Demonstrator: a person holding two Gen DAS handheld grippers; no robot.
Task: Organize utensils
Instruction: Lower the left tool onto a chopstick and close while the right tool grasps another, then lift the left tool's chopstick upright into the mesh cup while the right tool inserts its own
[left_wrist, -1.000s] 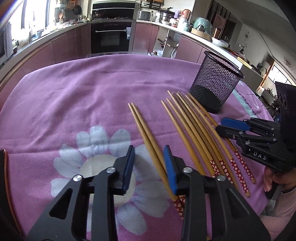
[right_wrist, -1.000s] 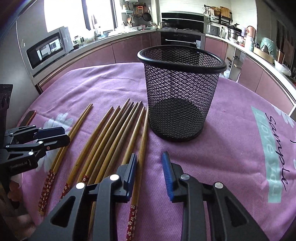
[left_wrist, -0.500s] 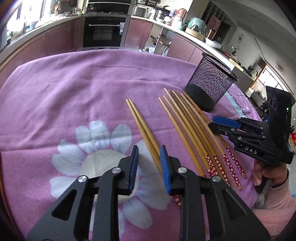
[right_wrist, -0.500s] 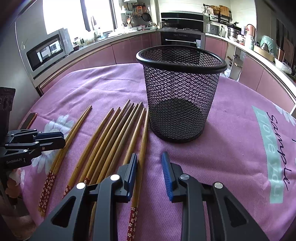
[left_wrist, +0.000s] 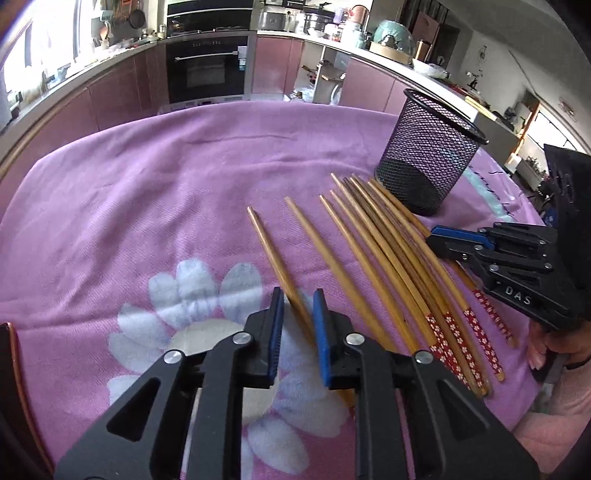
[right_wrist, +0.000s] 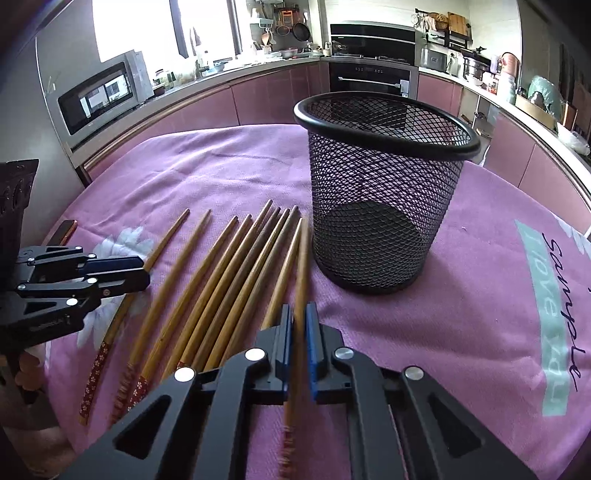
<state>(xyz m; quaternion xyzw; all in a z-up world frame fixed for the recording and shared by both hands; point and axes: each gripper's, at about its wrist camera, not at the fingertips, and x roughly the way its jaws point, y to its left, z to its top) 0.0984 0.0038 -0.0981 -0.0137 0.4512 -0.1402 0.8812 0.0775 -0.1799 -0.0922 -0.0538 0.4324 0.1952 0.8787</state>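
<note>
Several wooden chopsticks (left_wrist: 373, 251) with red flowered ends lie side by side on the purple cloth, beside an upright black mesh cup (left_wrist: 428, 155). My left gripper (left_wrist: 297, 300) is shut on the leftmost chopstick (left_wrist: 269, 251), which runs forward between its blue pads. My right gripper (right_wrist: 298, 314) is shut on the rightmost chopstick (right_wrist: 301, 258), next to the mesh cup (right_wrist: 384, 192). The cup looks empty. Each gripper shows in the other's view: the right one (left_wrist: 461, 243), the left one (right_wrist: 110, 273).
The purple cloth (left_wrist: 147, 206) with a white flower print covers the round table. A dark flat object (right_wrist: 64, 230) lies at the table's left edge. Kitchen counters and an oven (left_wrist: 205, 70) stand behind.
Both grippers have closed from open onto a chopstick each. The left chopstick has separated from its neighbour. The right gripper has shifted left over the rightmost chopstick.
</note>
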